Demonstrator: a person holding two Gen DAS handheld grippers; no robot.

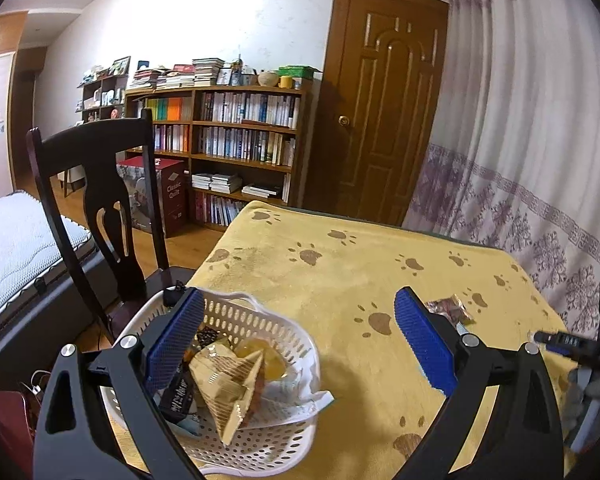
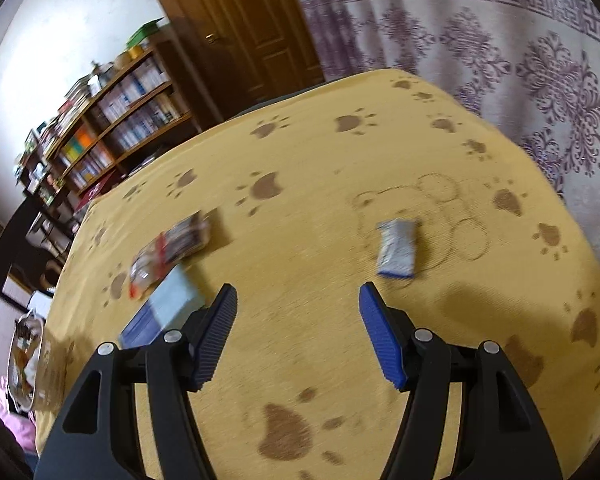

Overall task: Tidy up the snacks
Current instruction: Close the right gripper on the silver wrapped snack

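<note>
A white perforated basket (image 1: 260, 436) sits at the table's near left corner and holds several snack packets, with a gold striped packet (image 1: 228, 380) on top. My left gripper (image 1: 300, 340) hangs open just above it, its left finger over the basket, nothing held. A small brown wrapped snack (image 1: 450, 307) lies beyond its right finger. In the right wrist view my right gripper (image 2: 298, 332) is open and empty over the yellow cloth. Ahead of it lie a silver-blue packet (image 2: 396, 248), a clear red-trimmed packet (image 2: 168, 252) and a pale blue packet (image 2: 168, 308).
The table carries a yellow paw-print cloth (image 1: 340, 272). A dark wooden chair (image 1: 100, 208) stands at the table's left side. A curtain (image 1: 520, 160) hangs close on the right. A bookshelf (image 1: 240, 140) and a door (image 1: 384, 100) stand behind. The other gripper's body (image 1: 580, 348) shows at the right edge.
</note>
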